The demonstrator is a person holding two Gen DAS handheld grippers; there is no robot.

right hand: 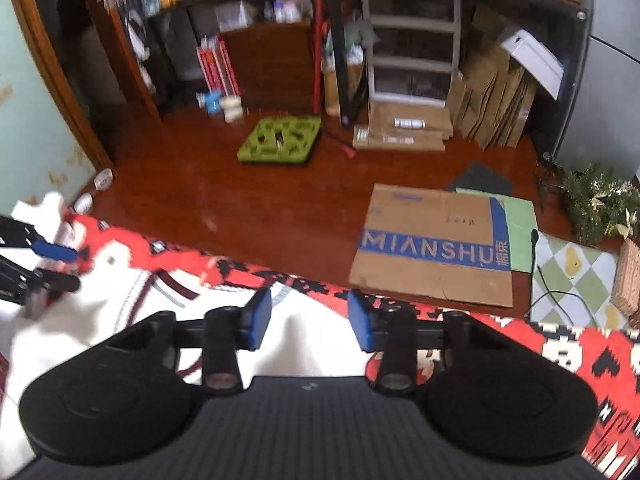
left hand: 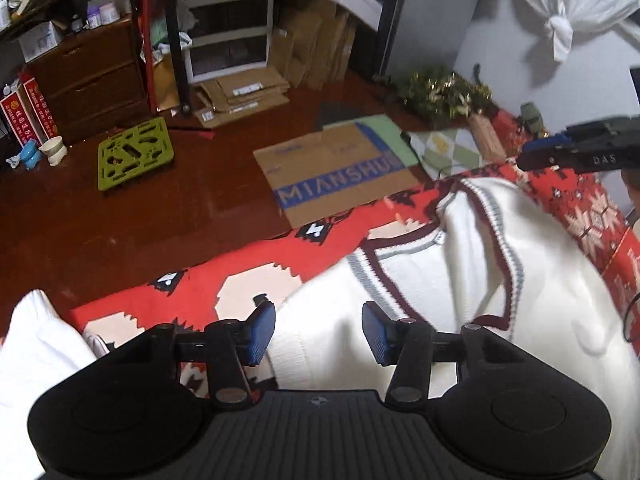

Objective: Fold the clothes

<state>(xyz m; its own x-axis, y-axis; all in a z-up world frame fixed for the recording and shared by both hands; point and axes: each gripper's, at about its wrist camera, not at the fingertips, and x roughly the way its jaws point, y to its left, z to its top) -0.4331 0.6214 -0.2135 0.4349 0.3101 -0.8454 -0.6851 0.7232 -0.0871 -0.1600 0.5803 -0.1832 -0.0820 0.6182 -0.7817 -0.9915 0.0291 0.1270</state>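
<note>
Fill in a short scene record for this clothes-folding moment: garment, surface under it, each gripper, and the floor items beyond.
garment: white knit vest with maroon and grey trim, rumpled, not yet folded
surface: red patterned blanket, vest lying on it
left gripper: jaws apart over the vest's edge, pads not pressing the cloth
right gripper: jaws apart above the vest, nothing gripped
floor: flattened MIANSHU cardboard box; green perforated tray

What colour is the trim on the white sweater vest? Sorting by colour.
Dark maroon with a grey stripe, on the sweater vest neckline; clearest in the left wrist view.
</note>
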